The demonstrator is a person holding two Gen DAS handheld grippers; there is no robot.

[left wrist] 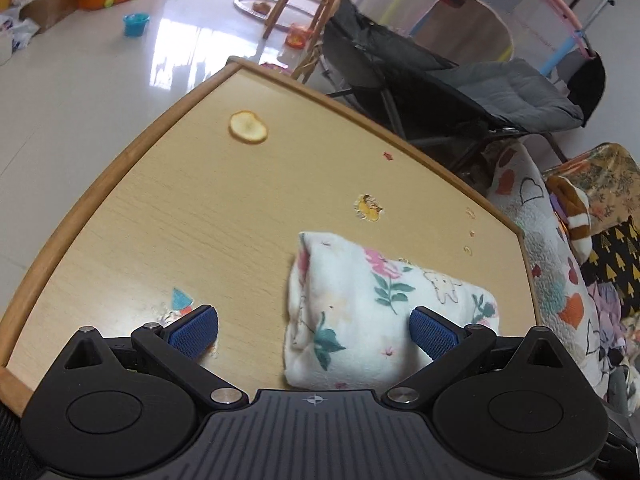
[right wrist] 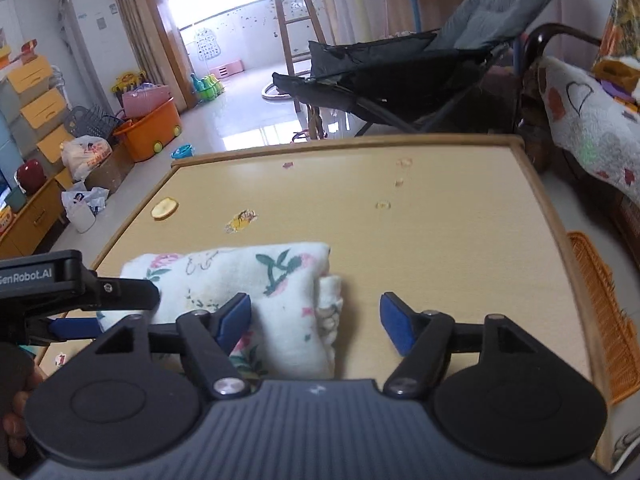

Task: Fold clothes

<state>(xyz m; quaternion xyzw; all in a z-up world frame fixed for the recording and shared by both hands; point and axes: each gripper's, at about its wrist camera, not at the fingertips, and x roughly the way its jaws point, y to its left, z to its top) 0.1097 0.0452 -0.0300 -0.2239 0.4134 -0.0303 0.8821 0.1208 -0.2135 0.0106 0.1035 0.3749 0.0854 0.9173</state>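
A white floral cloth (left wrist: 352, 308), folded into a thick bundle, lies on the wooden table (left wrist: 160, 208). My left gripper (left wrist: 314, 332) is open just above it, with its right pad over the bundle and its left pad over bare table. In the right wrist view the same bundle (right wrist: 280, 292) lies at the near left of the table (right wrist: 440, 240). My right gripper (right wrist: 316, 320) is open, its left pad against the cloth's top and its right pad over bare wood. The left gripper's body (right wrist: 76, 300) shows at the left, over the cloth's other end.
A slice of dried fruit (left wrist: 248, 127) and small stickers (left wrist: 368, 208) are on the tabletop. A dark folding chair (left wrist: 460, 80) stands beyond the far edge. A heart-pattern blanket (left wrist: 560, 280) lies to the right. An orange bin (right wrist: 152, 132) and boxes stand on the floor to the left.
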